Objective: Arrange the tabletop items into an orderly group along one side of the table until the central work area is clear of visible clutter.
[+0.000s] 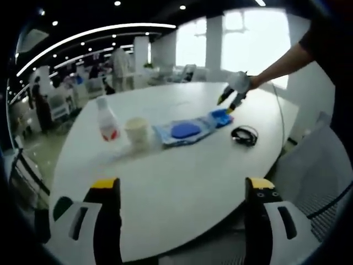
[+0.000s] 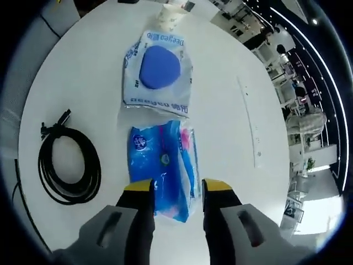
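On the white oval table point(image 1: 182, 176) stands a row: a clear bottle point(image 1: 107, 124) with a red label, a paper cup point(image 1: 137, 131), a wipes pack point(image 1: 185, 131) with a round blue lid, and a blue packet point(image 1: 220, 117). My left gripper point(image 1: 182, 187) is wide open over the near edge, holding nothing. My right gripper point(image 1: 229, 105), in a gloved hand, is down at the blue packet's end. In the right gripper view the blue packet point(image 2: 162, 160) lies flat, its near end between the part-open jaws of my right gripper point(image 2: 177, 190). Beyond it lie the wipes pack point(image 2: 157, 69) and the cup point(image 2: 171, 16).
A coiled black cable point(image 2: 69, 165) lies left of the blue packet, also seen as the cable point(image 1: 244, 134) near the table's right edge. Office desks, chairs and people stand behind the table at the far left. Bright windows point(image 1: 248, 38) are at the back.
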A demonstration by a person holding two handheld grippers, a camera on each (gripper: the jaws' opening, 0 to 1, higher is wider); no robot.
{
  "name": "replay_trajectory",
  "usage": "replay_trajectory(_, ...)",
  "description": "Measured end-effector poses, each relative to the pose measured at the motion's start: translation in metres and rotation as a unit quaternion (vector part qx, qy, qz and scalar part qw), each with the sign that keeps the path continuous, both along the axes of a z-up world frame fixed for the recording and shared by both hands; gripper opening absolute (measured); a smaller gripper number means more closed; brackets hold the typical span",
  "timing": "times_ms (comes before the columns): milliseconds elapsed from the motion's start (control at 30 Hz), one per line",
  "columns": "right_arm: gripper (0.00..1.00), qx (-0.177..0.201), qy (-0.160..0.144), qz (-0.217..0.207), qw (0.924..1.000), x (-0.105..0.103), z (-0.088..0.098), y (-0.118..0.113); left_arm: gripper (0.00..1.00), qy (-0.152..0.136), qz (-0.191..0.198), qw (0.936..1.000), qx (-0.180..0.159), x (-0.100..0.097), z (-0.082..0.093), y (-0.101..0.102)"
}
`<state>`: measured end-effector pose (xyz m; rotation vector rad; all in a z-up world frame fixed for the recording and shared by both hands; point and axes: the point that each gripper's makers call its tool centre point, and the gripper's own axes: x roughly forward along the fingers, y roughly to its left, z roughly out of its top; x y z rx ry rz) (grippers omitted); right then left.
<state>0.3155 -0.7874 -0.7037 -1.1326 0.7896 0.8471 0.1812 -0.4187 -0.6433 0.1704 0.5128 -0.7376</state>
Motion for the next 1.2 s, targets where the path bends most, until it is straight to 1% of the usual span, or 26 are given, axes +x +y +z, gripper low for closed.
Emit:
replay_trajectory(100, 0.25, -0.006, 0.001, 0.01, 0.9999, 0.001, -0.001, 0.003, 0.88, -0.001, 0.002, 1.0, 0.003, 0.001, 0.0, 0.001)
replay_trajectory(167, 0.22, -0.003, 0.003, 0.011, 0.9999, 0.004, -0.002, 0.003, 0.87, 0.001, 0.003, 1.0, 0.003, 0.001, -0.001, 0.002)
replay_trajectory(233, 0.21, -0.006, 0.004, 0.016, 0.9999, 0.008, -0.005, 0.002, 0.87, 0.002, 0.004, 1.0, 0.003, 0.001, -0.001, 0.002)
replay_trajectory(300, 0.17, -0.011, 0.008, 0.023, 0.9996, 0.009, -0.009, 0.001, 0.86, 0.003, 0.005, 1.0, 0.002, 0.002, -0.001, 0.003)
replay_trajectory(467, 0.02, -0.024, 0.003, 0.029, 0.9993, 0.009, -0.011, -0.001, 0.86, 0.006, 0.007, 1.0, 0.002, 0.002, -0.003, 0.003)
replay_trajectory(500, 0.01, -0.024, 0.004, 0.028, 0.9993, 0.009, -0.011, -0.001, 0.85, 0.006, 0.007, 0.9999, 0.003, 0.002, -0.003, 0.004)
replay_trajectory(600, 0.0, -0.029, 0.001, 0.032, 0.9991, 0.007, -0.01, -0.002, 0.85, 0.008, 0.005, 1.0, 0.002, 0.001, -0.004, 0.003)
replay_trajectory(700, 0.0, -0.025, -0.001, 0.026, 0.9994, 0.005, -0.007, -0.002, 0.85, 0.009, 0.005, 0.9999, 0.002, 0.001, -0.004, 0.003)
replay_trajectory(900, 0.0, -0.027, -0.004, 0.029, 0.9992, 0.005, -0.006, -0.004, 0.84, 0.007, 0.005, 1.0, 0.001, 0.0, -0.003, 0.003)
replay_trajectory(1033, 0.0, -0.022, -0.004, 0.027, 0.9994, 0.005, -0.004, -0.003, 0.83, 0.006, 0.005, 1.0, 0.001, 0.0, -0.003, 0.003)
replay_trajectory(1200, 0.0, -0.025, -0.001, 0.036, 0.999, 0.017, -0.023, -0.013, 0.83, 0.006, 0.004, 1.0, 0.0, 0.0, -0.003, 0.002)
